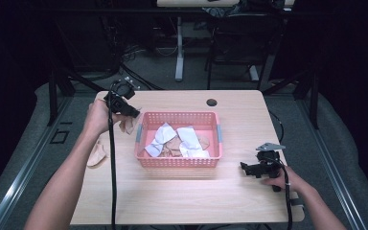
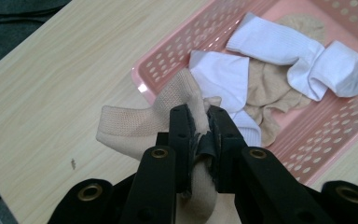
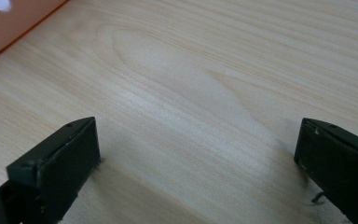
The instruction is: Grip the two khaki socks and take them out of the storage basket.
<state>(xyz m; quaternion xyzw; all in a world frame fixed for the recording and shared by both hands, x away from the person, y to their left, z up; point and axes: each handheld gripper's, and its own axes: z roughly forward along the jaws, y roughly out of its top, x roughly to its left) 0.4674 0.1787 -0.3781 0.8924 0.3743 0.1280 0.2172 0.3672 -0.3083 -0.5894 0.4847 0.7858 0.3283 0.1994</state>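
The wooden table (image 1: 182, 191) carries a pink basket (image 1: 178, 161) at its middle, already holding white socks (image 2: 279, 44) and beige ones, which suggests loose socks are being gathered into it. The left gripper (image 2: 199, 126), jaws pressed on a beige sock (image 2: 135, 126), hangs just outside the basket's left rim, likely to drop it in; another beige sock (image 1: 96, 154) lies on the table nearby, while the right gripper (image 3: 196, 163) rests idle, jaws spread over bare wood

My table (image 1: 249, 103): pale wood, cable hole (image 1: 212, 102) | floor (image 1: 163, 72): grey, cables strewn | beyond: second desk's white leg (image 1: 179, 48), dark frames | surroundings dim
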